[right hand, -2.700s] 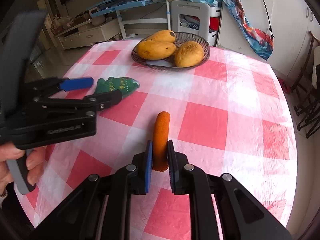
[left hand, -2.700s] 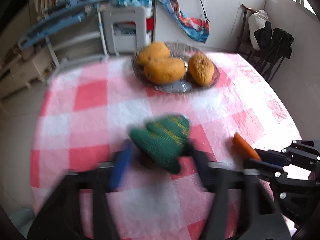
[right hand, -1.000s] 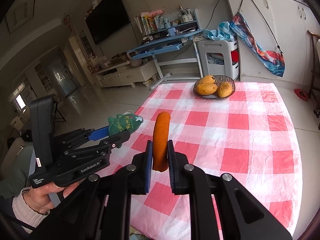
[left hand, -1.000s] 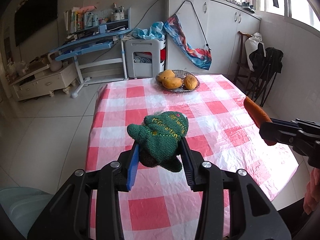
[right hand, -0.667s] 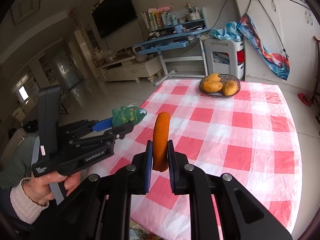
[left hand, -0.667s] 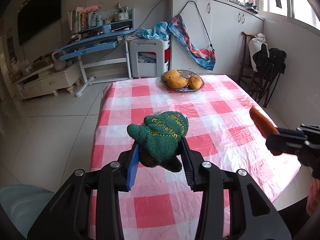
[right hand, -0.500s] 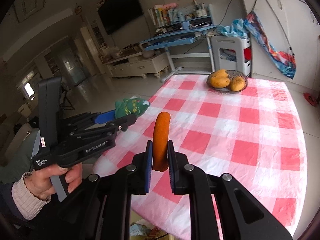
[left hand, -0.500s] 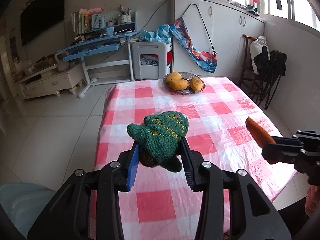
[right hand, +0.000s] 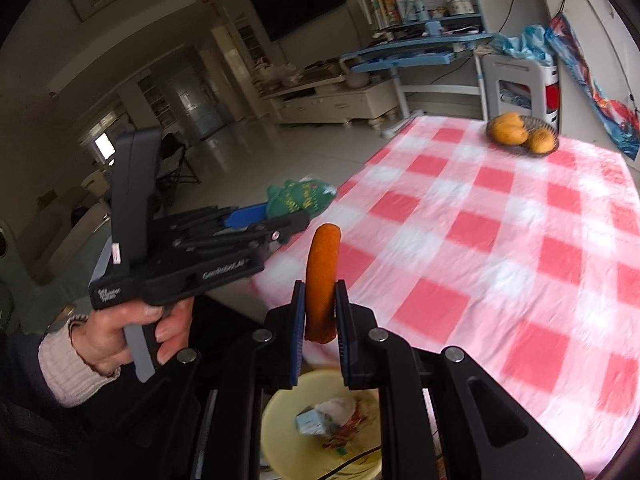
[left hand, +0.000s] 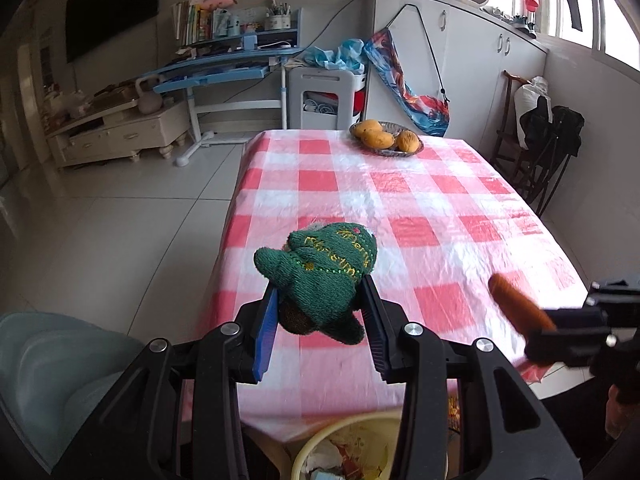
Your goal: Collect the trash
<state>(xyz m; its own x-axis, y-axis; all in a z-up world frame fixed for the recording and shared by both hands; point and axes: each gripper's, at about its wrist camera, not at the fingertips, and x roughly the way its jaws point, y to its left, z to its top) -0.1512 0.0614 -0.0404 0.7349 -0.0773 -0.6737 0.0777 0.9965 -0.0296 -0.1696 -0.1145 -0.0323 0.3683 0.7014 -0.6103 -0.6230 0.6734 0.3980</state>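
Left wrist view: the left tongs [left hand: 320,320] clench a green knitted toy [left hand: 320,276] above the bench [left hand: 420,216] edge. The right tongs [right hand: 320,328] grip an orange sausage-like piece [right hand: 321,280], possibly food, over a yellow bin [right hand: 280,432] holding scraps beneath the near edge.

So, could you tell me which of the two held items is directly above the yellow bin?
The orange sausage-shaped piece in the right gripper: the yellow bin lies right below it. The green knitted toy in the left gripper is off to the side.
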